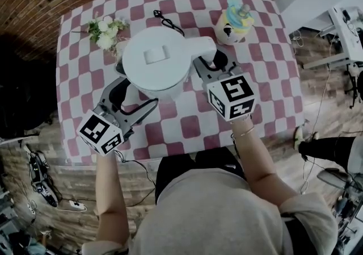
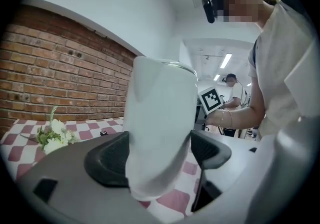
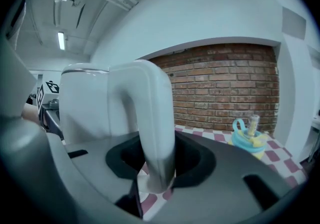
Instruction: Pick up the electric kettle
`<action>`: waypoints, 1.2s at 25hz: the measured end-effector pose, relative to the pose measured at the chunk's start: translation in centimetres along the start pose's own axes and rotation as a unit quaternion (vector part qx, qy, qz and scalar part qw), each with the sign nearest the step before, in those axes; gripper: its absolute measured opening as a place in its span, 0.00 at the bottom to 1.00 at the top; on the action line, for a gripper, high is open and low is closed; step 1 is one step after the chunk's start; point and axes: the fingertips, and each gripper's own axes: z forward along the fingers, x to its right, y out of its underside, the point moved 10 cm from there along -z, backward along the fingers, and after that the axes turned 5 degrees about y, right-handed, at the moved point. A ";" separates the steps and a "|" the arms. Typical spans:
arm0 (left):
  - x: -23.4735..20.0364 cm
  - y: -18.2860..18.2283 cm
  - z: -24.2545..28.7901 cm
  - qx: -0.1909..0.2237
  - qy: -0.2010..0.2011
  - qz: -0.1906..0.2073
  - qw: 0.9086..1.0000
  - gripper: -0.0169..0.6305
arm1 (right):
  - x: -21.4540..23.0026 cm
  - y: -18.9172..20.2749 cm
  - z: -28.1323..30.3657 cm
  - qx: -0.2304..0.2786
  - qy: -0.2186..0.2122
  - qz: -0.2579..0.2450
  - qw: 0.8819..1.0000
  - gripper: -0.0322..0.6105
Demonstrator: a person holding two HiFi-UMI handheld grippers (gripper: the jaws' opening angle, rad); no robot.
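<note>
Head view: level left gripper (image 1: 129, 90) on kettle (image 1: 159, 62) body; right gripper (image 1: 216, 62) on handle (image 1: 205, 48)

The right gripper (image 3: 159, 163) clamps its jaws on the curved handle (image 3: 152, 113) of the white plastic electric kettle (image 3: 85, 103) — red brick wall (image 3: 225, 83) behind.

I count, by kind:
- Electric kettle (image 1: 156, 61): one, white.
- Tongs in my hands: two, left tongs (image 1: 135, 88) and right tongs (image 1: 218, 65).
- Marker cube (image 1: 101, 132): two, one on each tongs.
- Bench (image 1: 187, 126) with checked cloth: one.
- Bunch of white flowers (image 1: 105, 31): one.
- Yellow-blue toy cup (image 1: 235, 20): one.
- Small black cable (image 1: 165, 21) on bench: one.
- Other person (image 2: 231, 88) far behind, seen from left gripper view: one.
- Power strip (image 1: 74, 205) on floor: one.
</note>
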 end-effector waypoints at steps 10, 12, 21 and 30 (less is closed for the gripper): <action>4.4 -3.7 -1.5 0.038 -0.031 0.039 0.998 0.64 | -0.2 -4.9 -3.6 0.039 -0.019 -0.027 0.999 0.26; 5.3 -4.4 -1.6 0.054 -0.037 0.043 0.997 0.64 | 0.0 -5.8 -4.3 0.051 -0.018 -0.027 0.998 0.26; 8.6 -7.7 -3.1 0.091 -0.064 0.090 0.990 0.64 | 0.0 -9.1 -6.6 0.090 -0.047 -0.023 0.995 0.26; 10.8 -9.7 -4.5 0.120 -0.073 0.098 0.985 0.64 | -0.5 -11.2 -8.6 0.106 -0.071 -0.019 0.992 0.26</action>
